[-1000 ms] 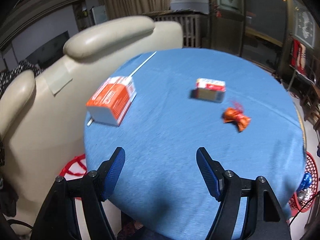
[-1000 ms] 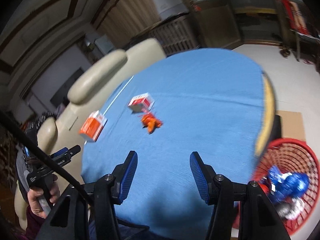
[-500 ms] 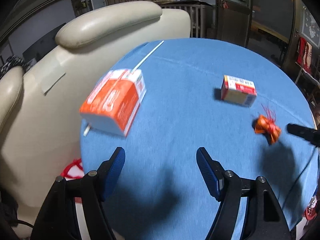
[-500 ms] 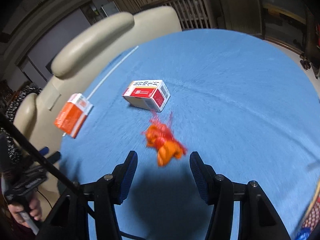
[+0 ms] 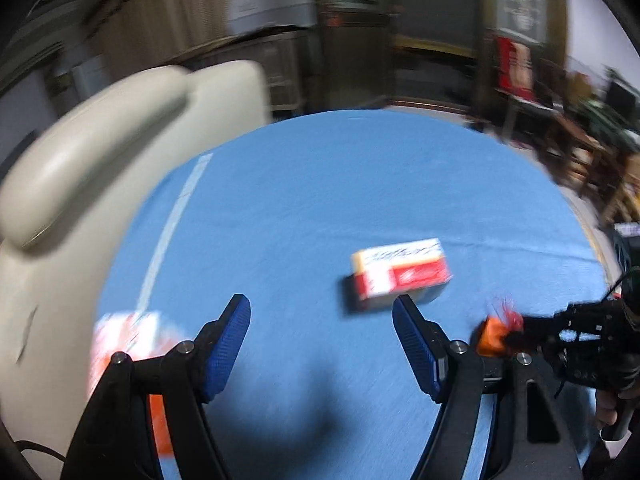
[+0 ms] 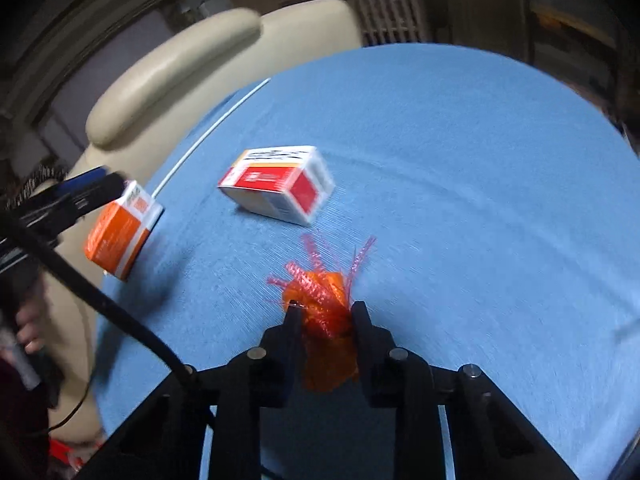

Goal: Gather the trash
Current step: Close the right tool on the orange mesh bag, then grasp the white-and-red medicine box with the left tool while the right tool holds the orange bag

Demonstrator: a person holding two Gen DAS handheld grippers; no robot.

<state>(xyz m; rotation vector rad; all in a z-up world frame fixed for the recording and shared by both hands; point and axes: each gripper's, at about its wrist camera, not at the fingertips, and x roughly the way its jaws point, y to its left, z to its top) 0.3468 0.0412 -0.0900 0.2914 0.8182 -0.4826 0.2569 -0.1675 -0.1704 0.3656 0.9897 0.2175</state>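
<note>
I am clamping the right claw (image 6: 323, 312) on the orange net (image 6: 324, 312), which is lying on the blue surface (image 6: 480, 200) just in front of the red box (image 6: 280, 184); the jaws are closing with the crumpled mesh pinched between them, low enough to bunch it so it lifts in one piece. I am holding the left claw (image 5: 322, 344) wide and empty, hovering near the orange box (image 6: 124, 232) at the surface's edge by the cream chair (image 6: 168, 92), ready, I judge, for the next pickup.
</note>
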